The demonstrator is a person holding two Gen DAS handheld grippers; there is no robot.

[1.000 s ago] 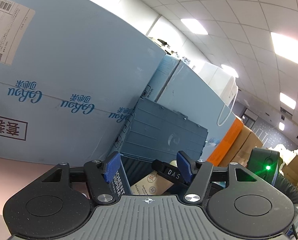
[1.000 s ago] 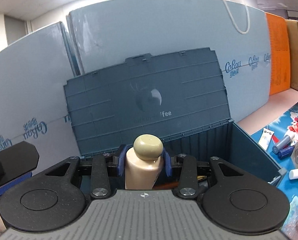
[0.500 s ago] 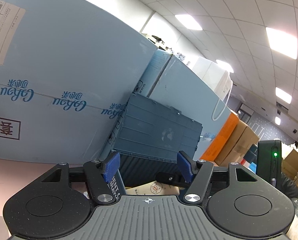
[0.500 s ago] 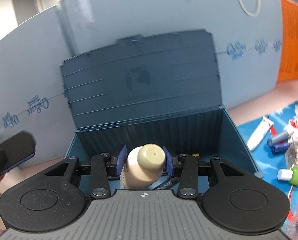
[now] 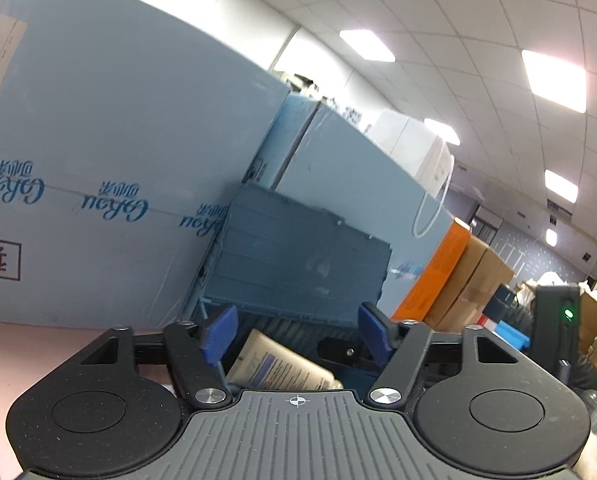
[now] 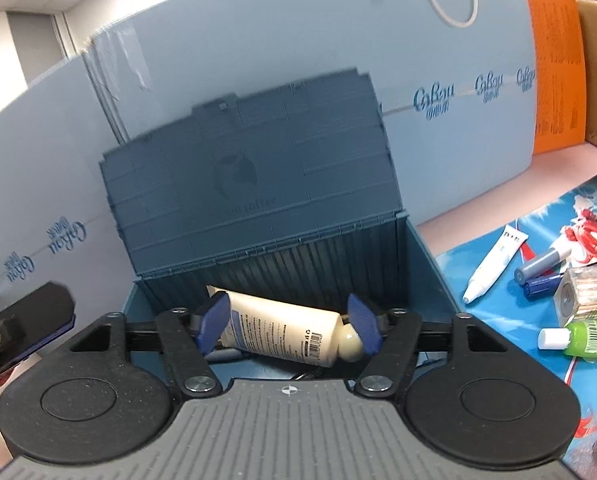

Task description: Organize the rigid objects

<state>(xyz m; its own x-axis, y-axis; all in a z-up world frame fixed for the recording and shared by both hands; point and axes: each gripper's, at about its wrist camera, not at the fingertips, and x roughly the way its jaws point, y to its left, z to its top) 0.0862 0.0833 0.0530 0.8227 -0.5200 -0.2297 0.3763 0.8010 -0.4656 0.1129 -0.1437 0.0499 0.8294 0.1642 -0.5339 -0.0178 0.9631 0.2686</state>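
While we face the big pale-blue cartons (image 6: 258,60), the dark blue crate (image 6: 422,256) stands against them with its lid (image 6: 250,176) propped upright. Our right gripper (image 6: 292,326) hangs over the crate's open mouth; its jaws have just been opening and stand wide, gripping nothing. Below and between its blue pads, the cream bottle (image 6: 282,330) lies on its side inside the crate, round cap toward the right pad, free of both. Our left gripper (image 5: 298,330), jaws also just widened and empty, looks at the crate from the side, the same bottle (image 5: 282,368) lying below its fingers
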